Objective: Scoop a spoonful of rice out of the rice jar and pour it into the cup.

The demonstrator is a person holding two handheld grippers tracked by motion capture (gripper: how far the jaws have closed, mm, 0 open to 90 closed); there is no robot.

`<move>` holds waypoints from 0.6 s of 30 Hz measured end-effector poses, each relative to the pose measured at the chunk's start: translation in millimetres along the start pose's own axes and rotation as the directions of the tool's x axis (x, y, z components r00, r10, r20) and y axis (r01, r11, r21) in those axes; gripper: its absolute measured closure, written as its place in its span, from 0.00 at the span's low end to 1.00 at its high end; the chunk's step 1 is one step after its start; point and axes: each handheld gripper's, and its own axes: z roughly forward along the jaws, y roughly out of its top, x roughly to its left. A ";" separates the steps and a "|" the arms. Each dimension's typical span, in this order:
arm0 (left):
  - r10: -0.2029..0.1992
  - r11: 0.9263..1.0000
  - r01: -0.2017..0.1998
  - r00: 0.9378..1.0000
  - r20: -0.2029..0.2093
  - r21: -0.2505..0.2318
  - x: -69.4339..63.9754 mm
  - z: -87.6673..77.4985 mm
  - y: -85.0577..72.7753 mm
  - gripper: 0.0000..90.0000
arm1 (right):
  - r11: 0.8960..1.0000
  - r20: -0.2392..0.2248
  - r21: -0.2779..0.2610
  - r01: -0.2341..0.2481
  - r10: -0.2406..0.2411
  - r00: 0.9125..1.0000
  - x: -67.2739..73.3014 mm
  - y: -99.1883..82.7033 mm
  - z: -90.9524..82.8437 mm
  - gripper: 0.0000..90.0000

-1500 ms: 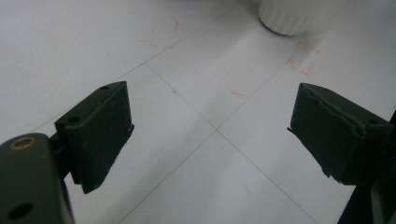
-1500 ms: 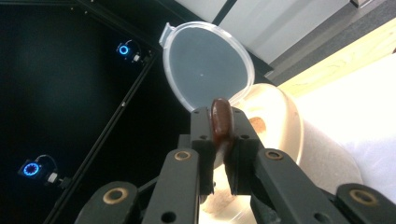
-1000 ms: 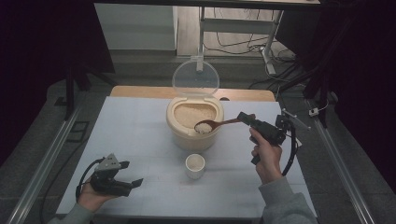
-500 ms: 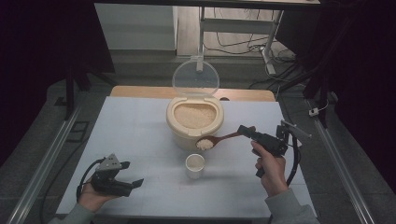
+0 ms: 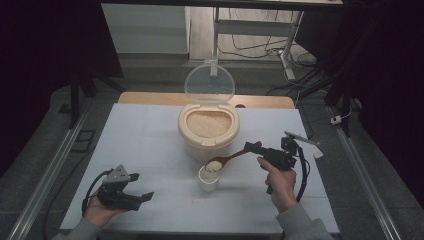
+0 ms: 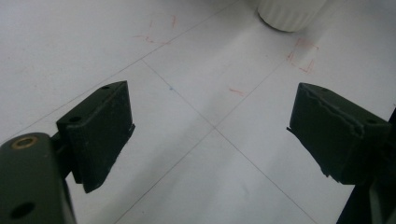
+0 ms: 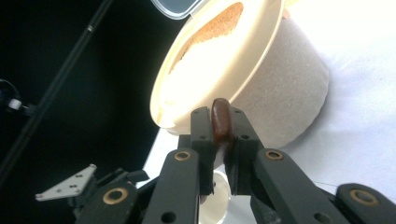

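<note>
Spoon: brown wooden spoon (image 5: 231, 158), long axis sloping down from the right gripper toward the white cup; bowl end low, heaped with pale grain, right over the cup's mouth; handle end raised.
Right gripper (image 5: 255, 148): jaws clamped on the spoon's handle tip (image 7: 220, 120); sits right of the cup, held up off the table by the person's right hand (image 5: 278, 180).
Cup: small white cup (image 5: 208, 178) just in front of the grain container, near the table's middle.
Container: cream tub (image 5: 208, 131) full of tan grain, clear lid (image 5: 209, 83) hinged up behind it; tub is close behind the spoon's bowl.
Left gripper (image 5: 142, 197): well left of the cup, near the front edge, low over the table; jaws wide apart, nothing between them.
Open room: bare white table (image 5: 145, 145) left and front of the cup; faint grid lines and red marks (image 6: 302, 57) on the surface.
</note>
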 end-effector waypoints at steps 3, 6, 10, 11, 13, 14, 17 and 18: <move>-0.001 1.000 0.001 1.000 -0.001 -0.001 -0.1 -0.1 0.0 0.15 | 1.000 0.021 0.005 0.031 -0.031 0.999 4.0 1.0 1.7 0.93; 0.000 1.000 0.000 1.000 -0.001 0.000 -0.2 0.0 0.1 0.15 | 0.999 0.027 0.008 0.047 -0.047 0.999 6.4 1.2 3.0 0.93; 0.001 1.000 -0.001 1.000 0.001 0.002 -0.3 0.5 0.0 0.15 | 0.997 0.049 0.013 0.076 -0.077 0.996 7.3 -0.4 4.2 0.93; 0.001 1.000 -0.001 1.000 0.001 0.003 -0.3 0.5 0.0 0.15 | 0.996 0.053 0.012 0.085 -0.085 0.995 7.9 -0.9 4.0 0.93; 0.001 1.000 -0.001 1.000 0.001 0.003 -0.3 0.5 0.1 0.15 | 0.993 0.066 0.017 0.114 -0.115 0.991 9.9 -1.3 3.4 0.93; 0.001 1.000 -0.001 1.000 0.001 0.002 -0.4 0.5 0.1 0.15 | 0.992 0.069 0.012 0.127 -0.127 0.990 11.3 -1.4 3.3 0.93; 0.002 1.000 -0.002 1.000 0.001 0.003 -0.6 0.4 0.1 0.15 | 0.984 0.071 0.002 0.178 -0.178 0.981 17.8 -0.6 1.5 0.93; 0.002 1.000 -0.002 1.000 0.001 0.003 -0.5 0.4 0.1 0.15 | 0.979 0.077 0.003 0.202 -0.202 0.976 20.7 -0.4 1.2 0.93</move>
